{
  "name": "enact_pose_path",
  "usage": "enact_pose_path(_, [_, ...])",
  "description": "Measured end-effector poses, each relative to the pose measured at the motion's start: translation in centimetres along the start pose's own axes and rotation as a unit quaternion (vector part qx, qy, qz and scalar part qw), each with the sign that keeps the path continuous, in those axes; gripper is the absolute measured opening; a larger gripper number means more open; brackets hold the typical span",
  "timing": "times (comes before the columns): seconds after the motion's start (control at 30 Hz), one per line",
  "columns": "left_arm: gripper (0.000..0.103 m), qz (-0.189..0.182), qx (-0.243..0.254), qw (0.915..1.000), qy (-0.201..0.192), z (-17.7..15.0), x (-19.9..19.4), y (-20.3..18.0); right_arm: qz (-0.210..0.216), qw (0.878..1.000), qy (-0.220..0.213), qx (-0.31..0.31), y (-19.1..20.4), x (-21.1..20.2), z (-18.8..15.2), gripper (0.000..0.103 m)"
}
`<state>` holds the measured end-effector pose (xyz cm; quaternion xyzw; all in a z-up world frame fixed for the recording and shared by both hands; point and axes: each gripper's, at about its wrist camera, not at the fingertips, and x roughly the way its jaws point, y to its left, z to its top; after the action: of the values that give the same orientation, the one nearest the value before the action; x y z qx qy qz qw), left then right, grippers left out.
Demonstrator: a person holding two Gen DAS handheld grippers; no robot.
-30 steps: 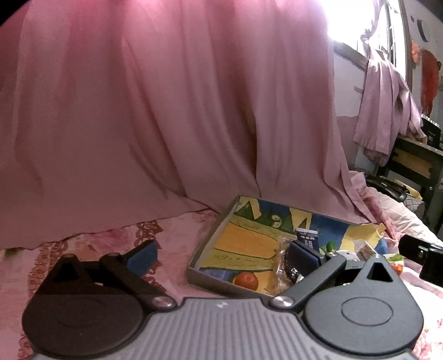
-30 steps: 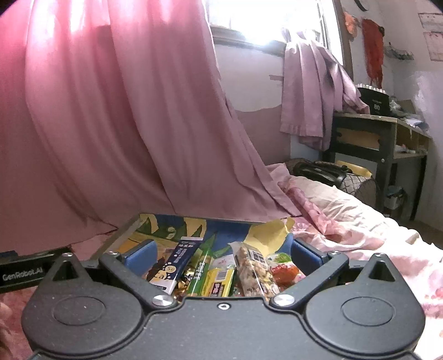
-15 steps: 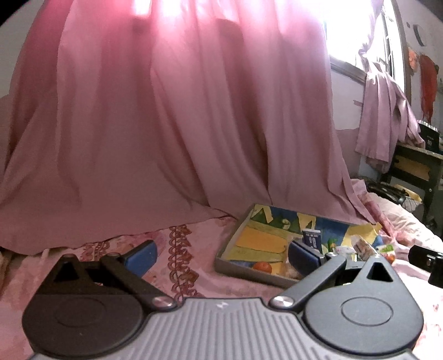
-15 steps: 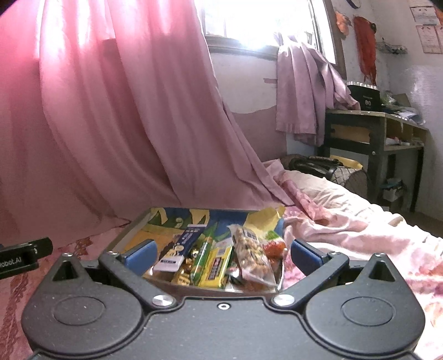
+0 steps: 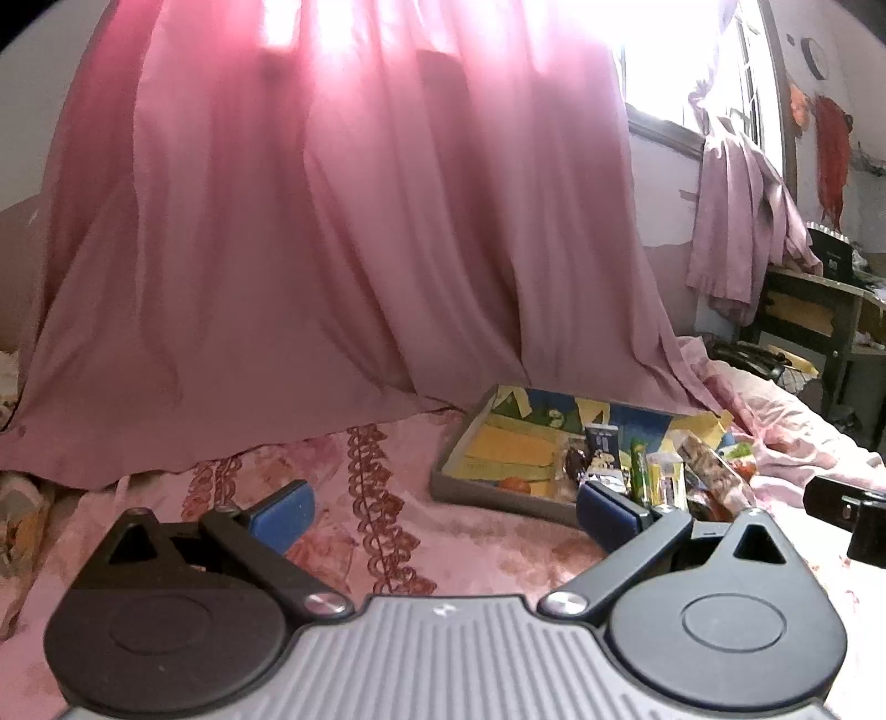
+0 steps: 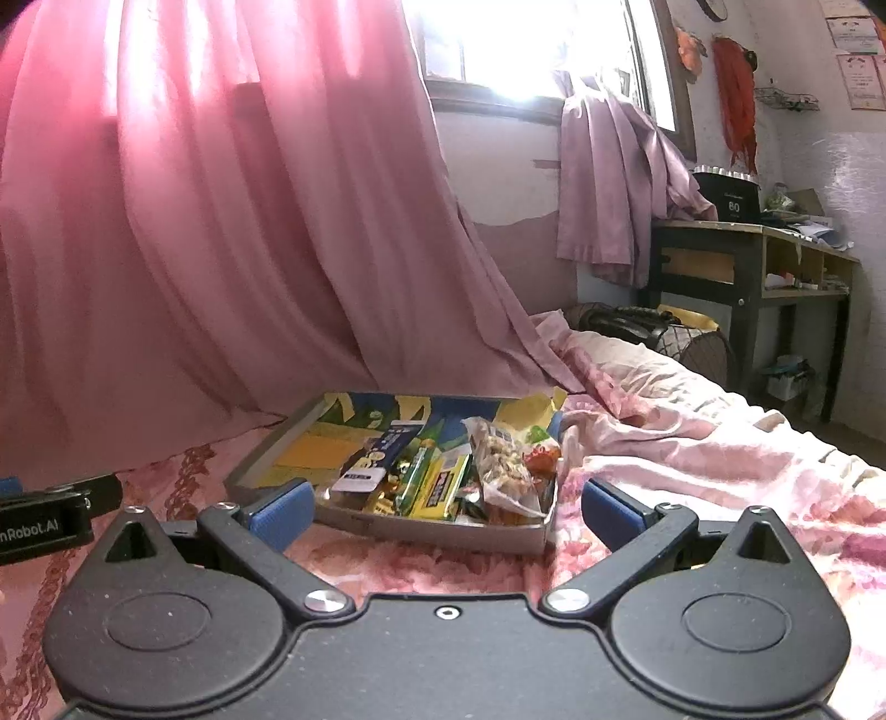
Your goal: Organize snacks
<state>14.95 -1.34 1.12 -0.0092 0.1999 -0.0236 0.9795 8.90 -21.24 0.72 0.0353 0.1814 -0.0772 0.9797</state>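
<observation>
Shallow grey tray (image 6: 426, 529) on a pink floral bedspread (image 6: 720, 471), taken here as the landmark. Inside the tray, a colourful blue, yellow and green liner; snacks (image 6: 443, 476) heaped at its right half: a blue-and-white packet (image 6: 382, 454), a green stick pack (image 6: 418, 471), a yellow bar (image 6: 443, 484), a clear bag of nuts (image 6: 501, 462), something orange-red (image 6: 540, 459) at the right edge. Left half of the tray mostly bare liner, apart from a small orange-red round item (image 5: 518, 483) near the front wall in the left wrist view.

Right gripper (image 6: 446, 507) just in front of the tray, blue-padded fingers (image 6: 279, 509) spread wide, one to each side of the tray's front wall, gripping nothing. Left gripper (image 5: 443, 512) in front of the tray and off to its left, fingers (image 5: 282, 512) likewise spread wide and empty, right pad overlapping the tray's front corner in view. Contact with the tray not discernible for either.

Behind the tray, a long pink curtain (image 6: 221, 221) draped down onto the bedspread. Behind and to the right of the tray, a bright window (image 6: 526, 44), a lilac cloth (image 6: 614, 183) hanging, and a dark wooden desk (image 6: 747, 260). Black body of the other gripper visible at the frame edge in each wrist view.
</observation>
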Motion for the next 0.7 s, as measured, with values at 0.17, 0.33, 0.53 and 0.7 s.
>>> enact_pose_path(0.17, [0.103,0.000,0.004,1.0000,0.001,-0.7,-1.7,0.2,0.003,1.000,0.004,-0.001,-0.1,-1.4,-0.6,0.102])
enact_pose_path(0.33, [0.103,-0.002,0.006,1.0000,0.003,-1.3,-2.8,0.4,0.006,1.000,0.007,-0.003,-0.2,-2.8,-1.3,0.102])
enact_pose_path(0.53, [0.103,-0.006,0.012,0.9999,0.003,-2.1,-4.5,0.5,0.015,1.000,0.015,-0.003,0.1,-4.1,-2.2,0.102])
enact_pose_path(0.7, [0.103,-0.005,0.016,0.9998,0.006,-2.5,-5.2,0.6,0.016,1.000,0.017,0.004,-0.1,-4.6,-2.5,0.102])
